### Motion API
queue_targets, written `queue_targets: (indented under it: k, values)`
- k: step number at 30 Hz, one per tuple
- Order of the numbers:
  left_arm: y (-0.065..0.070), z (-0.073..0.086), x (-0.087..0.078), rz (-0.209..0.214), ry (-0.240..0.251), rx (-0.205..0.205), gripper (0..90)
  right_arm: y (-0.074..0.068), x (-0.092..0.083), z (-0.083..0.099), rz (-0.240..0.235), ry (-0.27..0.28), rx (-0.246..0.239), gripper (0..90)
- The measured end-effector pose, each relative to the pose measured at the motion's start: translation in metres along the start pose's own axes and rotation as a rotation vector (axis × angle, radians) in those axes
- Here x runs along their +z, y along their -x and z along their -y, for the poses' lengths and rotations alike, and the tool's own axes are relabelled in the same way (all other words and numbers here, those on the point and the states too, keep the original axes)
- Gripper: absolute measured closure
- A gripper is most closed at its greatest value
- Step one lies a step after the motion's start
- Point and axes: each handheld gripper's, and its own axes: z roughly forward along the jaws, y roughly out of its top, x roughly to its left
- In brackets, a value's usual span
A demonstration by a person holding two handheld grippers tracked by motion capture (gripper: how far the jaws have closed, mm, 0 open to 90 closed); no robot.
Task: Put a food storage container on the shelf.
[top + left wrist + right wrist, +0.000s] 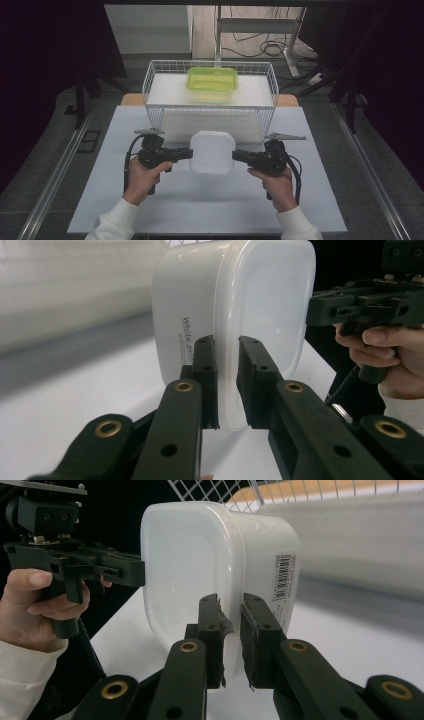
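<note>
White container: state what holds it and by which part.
Both grippers hold the white container by its rim: left gripper clamps the lid's edge on one side, right gripper on the opposite side.

My two grippers, left gripper (189, 154) and right gripper (236, 155), are black with brass-coloured rivets. The container (212, 151) is milky white, with black lettering on one side and a black barcode on the other. The basket (156, 75) is white wire mesh; the lidded box (212, 83) in it is translucent lime green. My sleeves (114, 222) are cream, the table (125, 200) pale grey.
</note>
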Motion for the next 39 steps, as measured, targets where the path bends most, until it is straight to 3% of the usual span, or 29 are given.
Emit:
queue_targets:
  k: [23, 33, 39]
  values:
    - [0.023, -0.060, -0.019, -0.015, 0.060, 0.083, 79.0, -0.015, -0.021, -0.057, 0.007, 0.064, -0.094, 79.4]
    - [0.029, -0.076, -0.027, -0.028, 0.076, 0.103, 79.0, -0.021, -0.023, -0.075, 0.009, 0.074, -0.119, 79.3]
    - [0.031, -0.095, -0.031, -0.038, 0.075, 0.120, 79.0, -0.021, -0.025, -0.093, 0.006, 0.084, -0.125, 79.3]
